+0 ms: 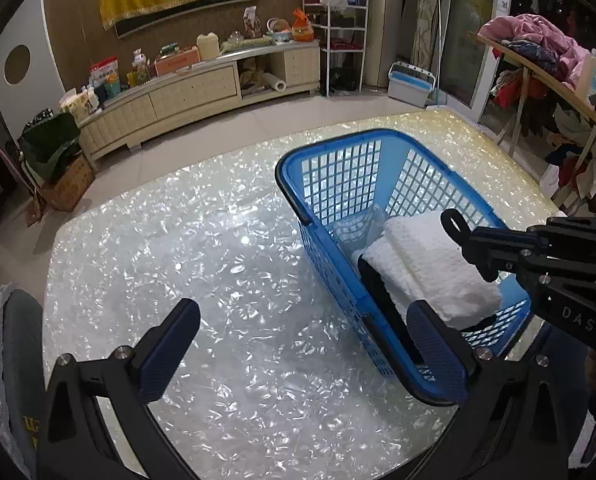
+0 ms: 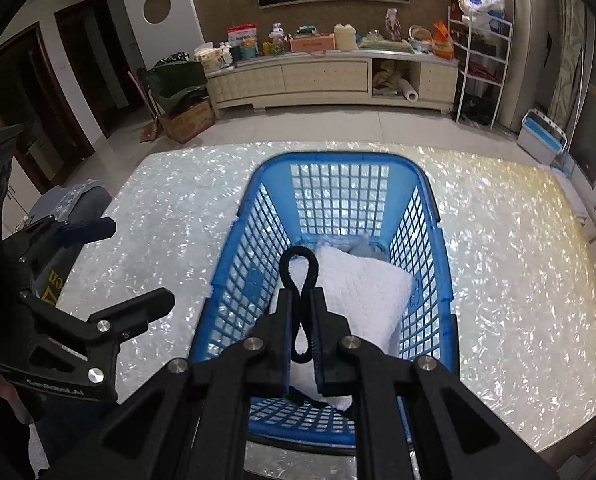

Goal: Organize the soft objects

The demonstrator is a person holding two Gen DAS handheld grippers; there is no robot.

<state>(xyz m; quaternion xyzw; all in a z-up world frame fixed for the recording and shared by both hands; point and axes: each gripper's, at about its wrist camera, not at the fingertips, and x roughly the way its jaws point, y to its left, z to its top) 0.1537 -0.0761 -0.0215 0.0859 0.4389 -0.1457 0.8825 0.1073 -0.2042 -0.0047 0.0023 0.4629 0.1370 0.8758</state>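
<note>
A blue plastic basket (image 1: 337, 184) stands on the shimmering tabletop (image 1: 218, 260) toward its right edge, with folded white towels (image 1: 429, 264) inside. The left gripper (image 1: 301, 344), jaws spread wide, hangs over the basket's near rim.

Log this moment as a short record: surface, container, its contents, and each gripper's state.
surface: shiny pearl-patterned table
container: blue basket with lattice walls, standing on the table
contents: folded white towel; smaller pale cloth behind it
left gripper: open, nothing between its fingers, beside the basket's near corner
right gripper: shut on a black cord loop, above the towel
</note>
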